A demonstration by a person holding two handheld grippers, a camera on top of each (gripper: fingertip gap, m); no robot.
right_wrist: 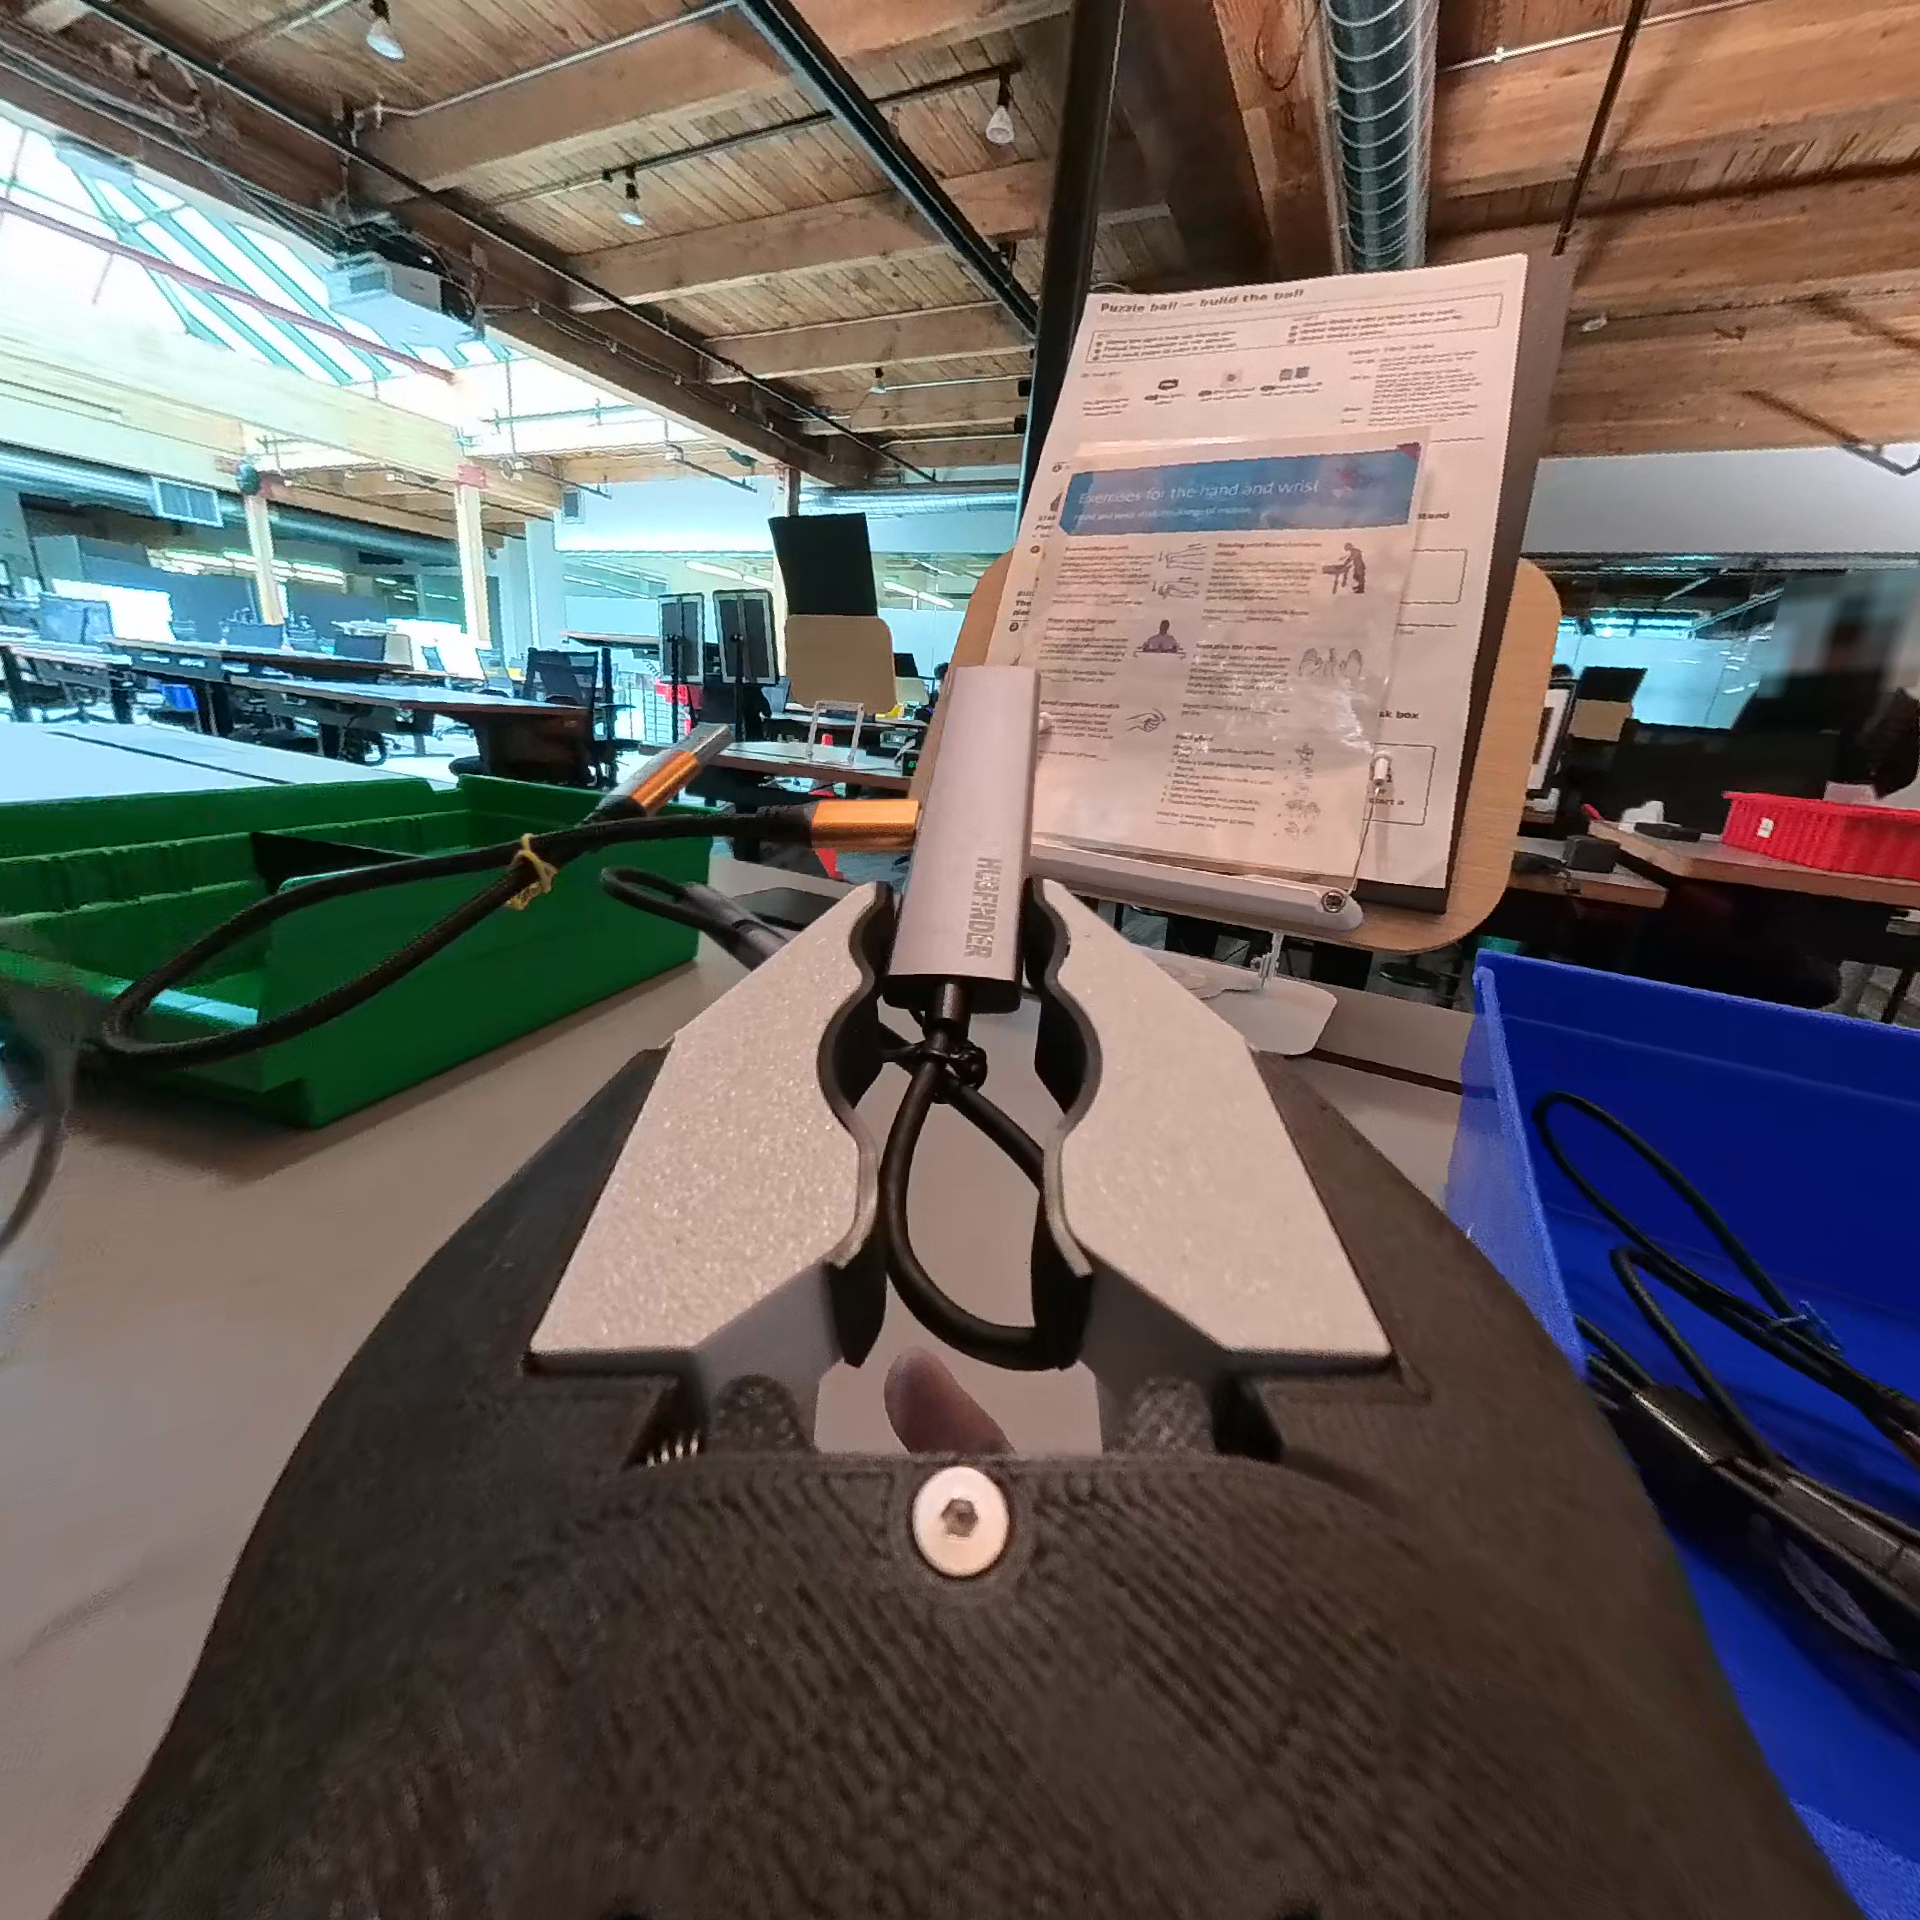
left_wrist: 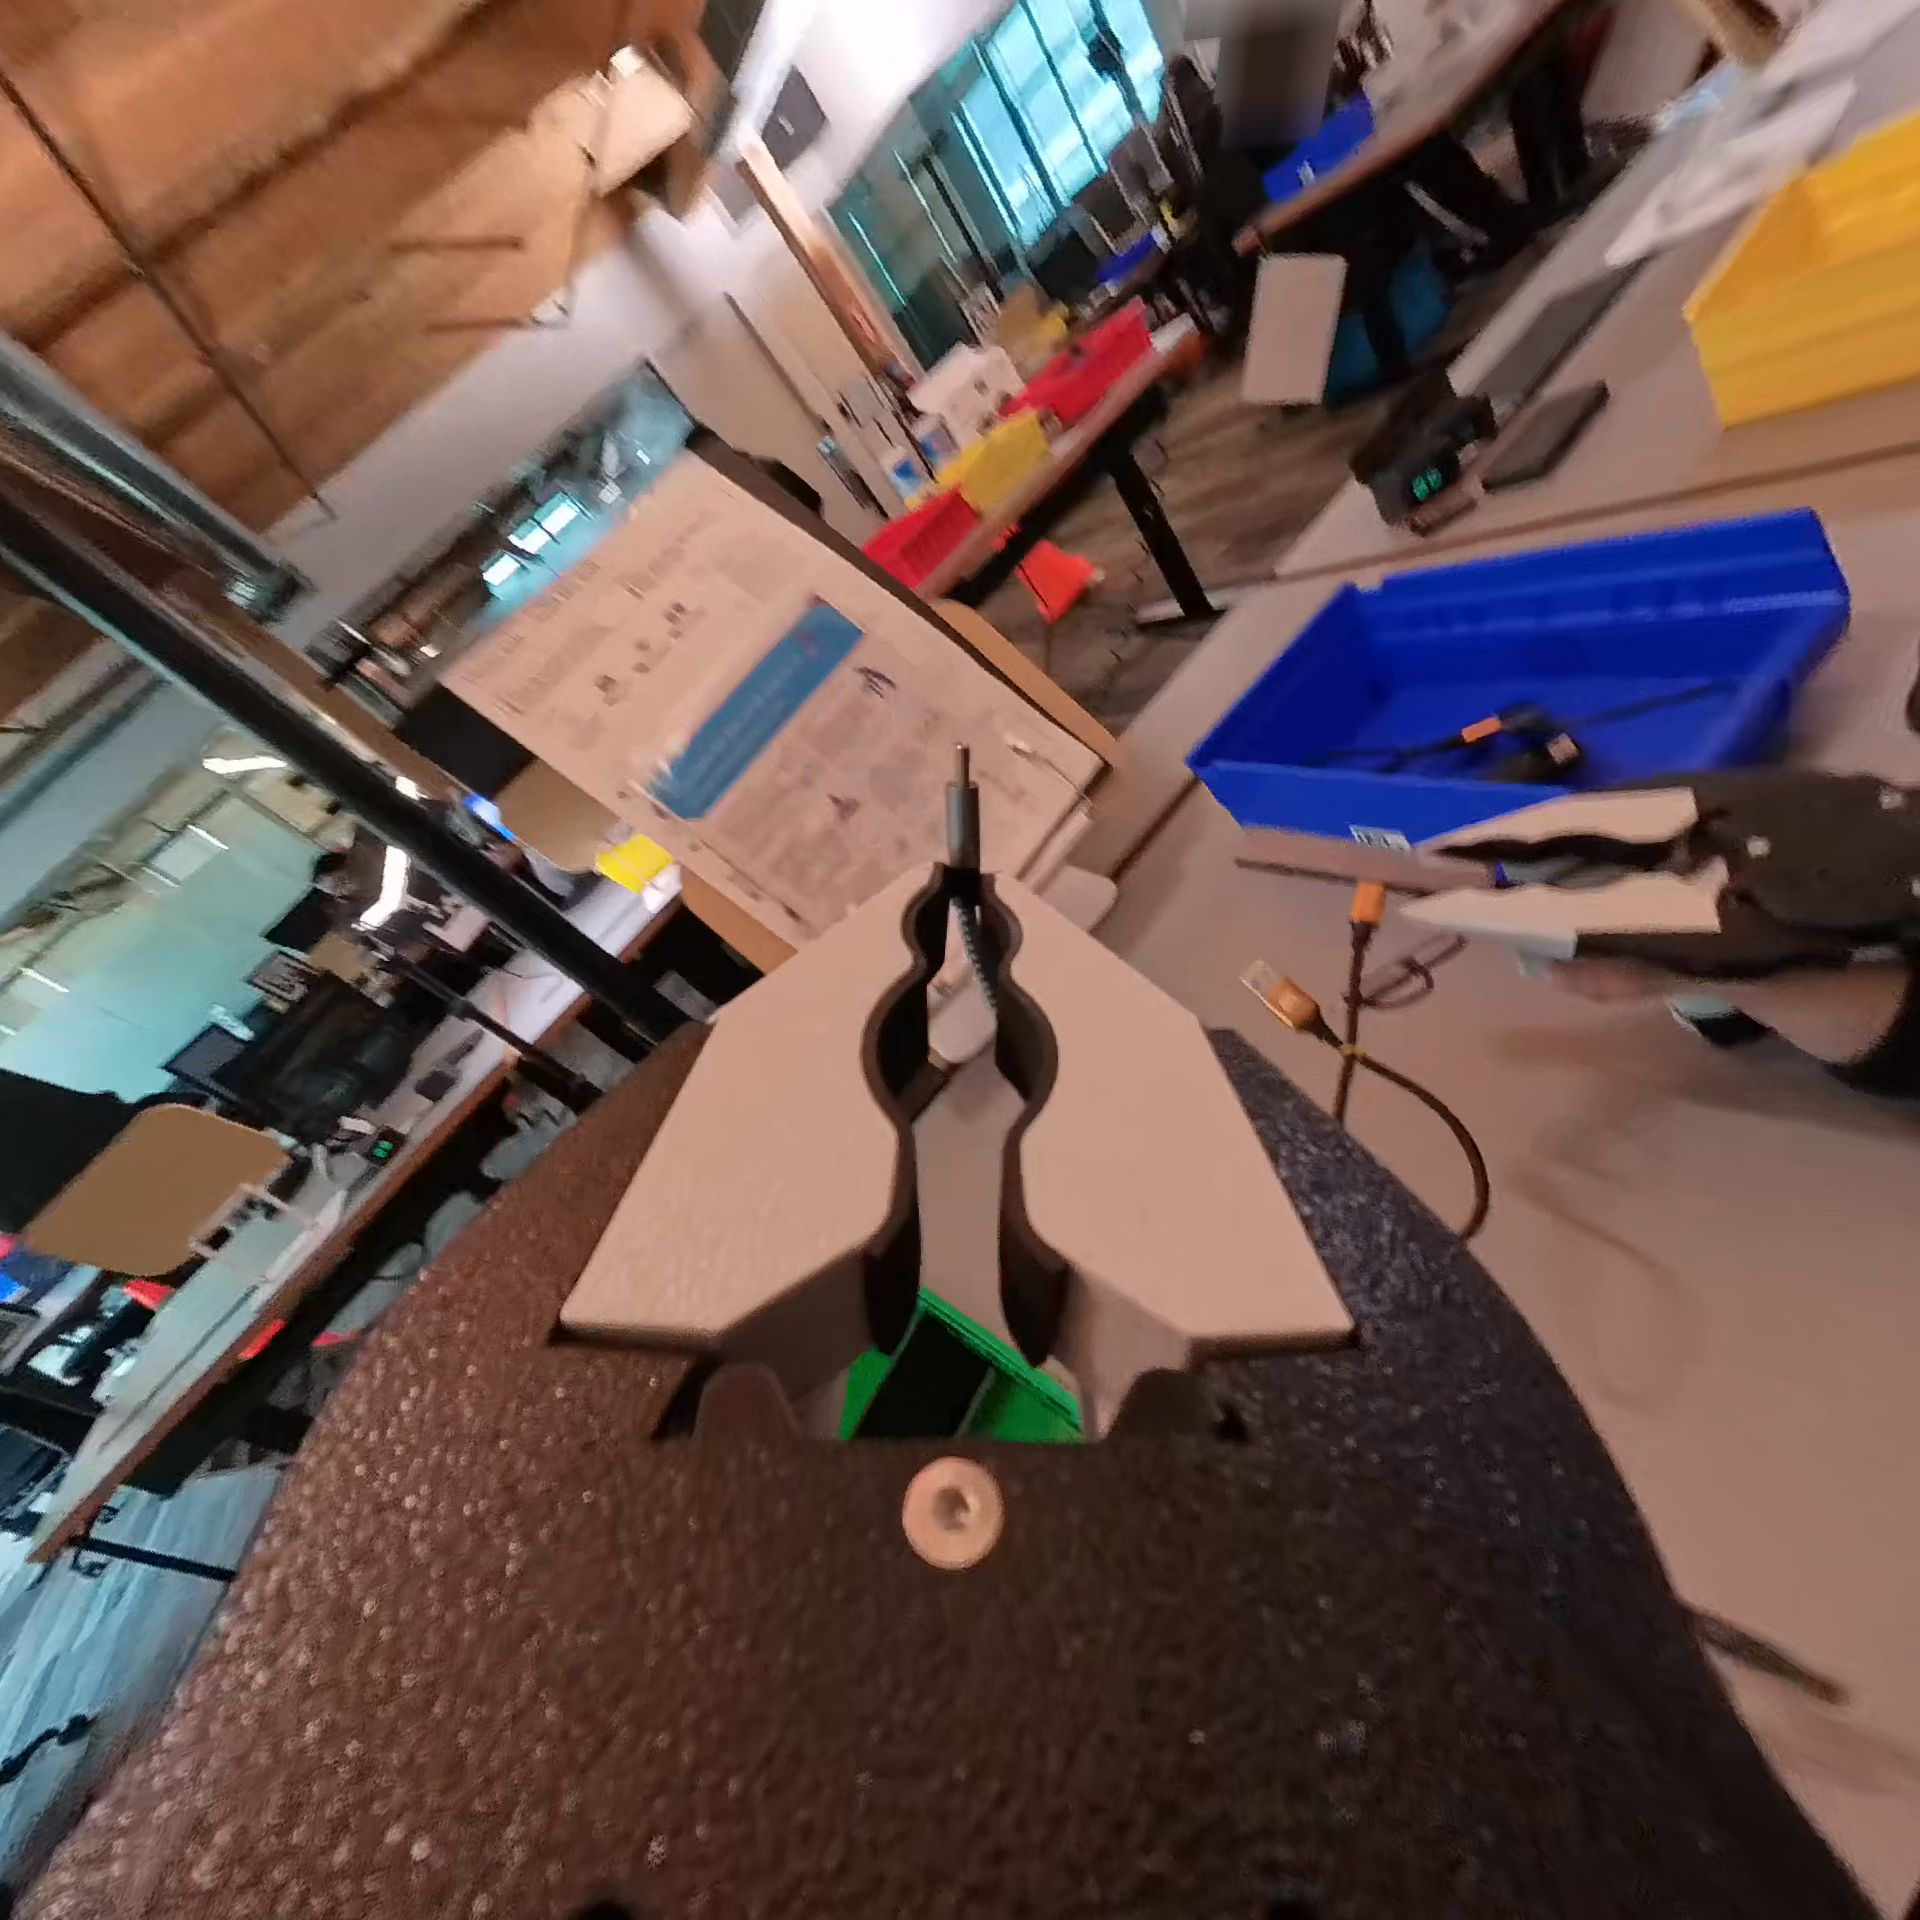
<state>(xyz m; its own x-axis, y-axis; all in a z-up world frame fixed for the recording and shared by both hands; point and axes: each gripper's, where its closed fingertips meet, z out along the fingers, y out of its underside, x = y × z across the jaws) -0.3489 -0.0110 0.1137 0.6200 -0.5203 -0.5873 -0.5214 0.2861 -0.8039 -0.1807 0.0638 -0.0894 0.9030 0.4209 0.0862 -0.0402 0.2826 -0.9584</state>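
Observation:
My left gripper (left_wrist: 961, 883) is shut on a braided cable just below its grey plug (left_wrist: 958, 800), which sticks out past the fingertips. My right gripper (right_wrist: 961, 925) is shut on a grey rectangular hub (right_wrist: 971, 821), held upright above the table. An orange-collared plug (right_wrist: 862, 821) on a black braided cable (right_wrist: 312, 956) sits in the hub's left side. That cable's other orange-collared plug (right_wrist: 665, 779) hangs free. The hub's own short black cable (right_wrist: 935, 1247) loops between the right fingers. In the left wrist view the right gripper (left_wrist: 1455, 873) is off to the right, apart from the left one.
A blue bin (left_wrist: 1538, 665) holding cables stands on the grey table beyond the right gripper; it also shows in the right wrist view (right_wrist: 1662, 1143). A green bin (right_wrist: 364, 935) is at the left. A document stand with papers (right_wrist: 1247, 623) is behind. A yellow bin (left_wrist: 1829, 281) is farther back. The left gripper's tips are roughly 30 cm from the right gripper's.

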